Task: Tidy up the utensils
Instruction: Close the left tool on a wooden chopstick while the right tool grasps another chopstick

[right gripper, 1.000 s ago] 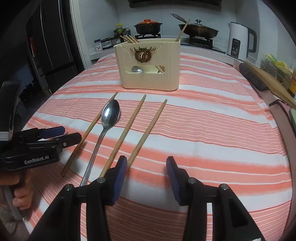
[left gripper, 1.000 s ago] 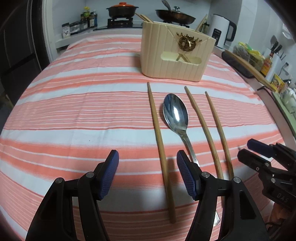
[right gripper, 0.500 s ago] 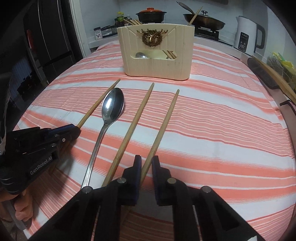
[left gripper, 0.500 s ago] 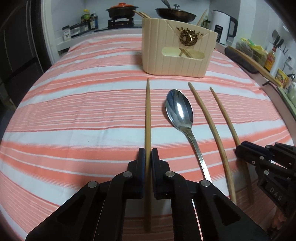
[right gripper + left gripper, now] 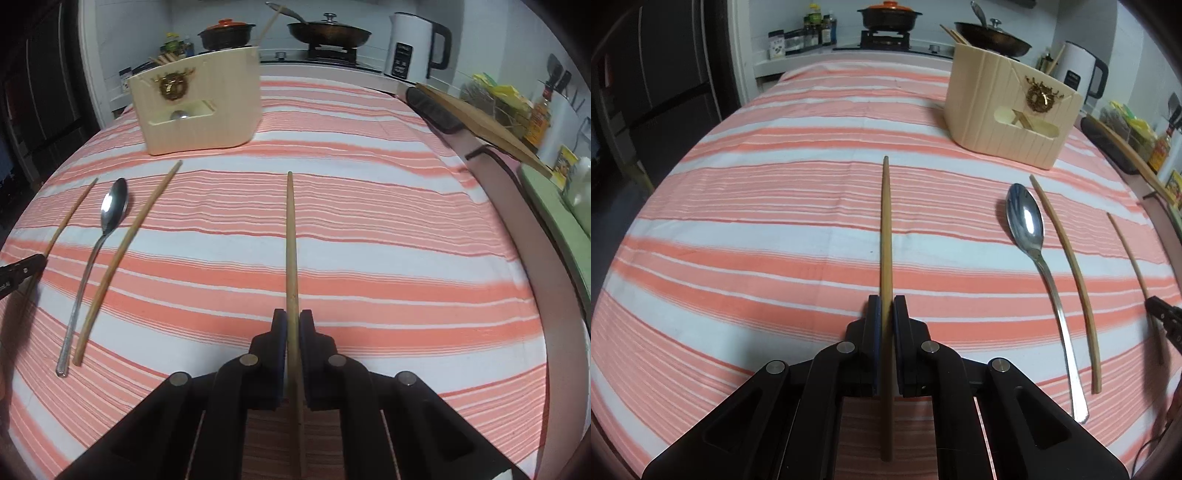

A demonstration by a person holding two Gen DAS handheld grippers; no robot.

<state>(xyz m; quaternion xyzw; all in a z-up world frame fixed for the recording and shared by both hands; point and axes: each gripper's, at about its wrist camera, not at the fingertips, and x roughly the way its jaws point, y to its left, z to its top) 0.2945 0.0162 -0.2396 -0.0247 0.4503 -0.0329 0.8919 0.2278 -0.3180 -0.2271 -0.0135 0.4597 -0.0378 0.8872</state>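
Observation:
My left gripper (image 5: 885,306) is shut on a wooden chopstick (image 5: 886,225) that points forward above the striped cloth. My right gripper (image 5: 292,321) is shut on another wooden chopstick (image 5: 291,236), also pointing forward. A metal spoon (image 5: 1032,236) and a third chopstick (image 5: 1067,258) lie on the cloth between the grippers; they show in the right wrist view as the spoon (image 5: 105,229) and chopstick (image 5: 135,236). The cream utensil holder (image 5: 1008,110) stands at the far side, with chopsticks and a spoon inside; it also shows in the right wrist view (image 5: 199,107).
The table has a pink and white striped cloth (image 5: 775,206). Behind it a stove holds a pot (image 5: 886,16) and a pan (image 5: 328,31). A white kettle (image 5: 413,44) stands at the back right. A wooden board (image 5: 480,118) and bottles line the right edge.
Both grippers closed on a chopstick each and lifted them. The left one has swung left and the right one right, away from the spoon and the remaining chopstick.

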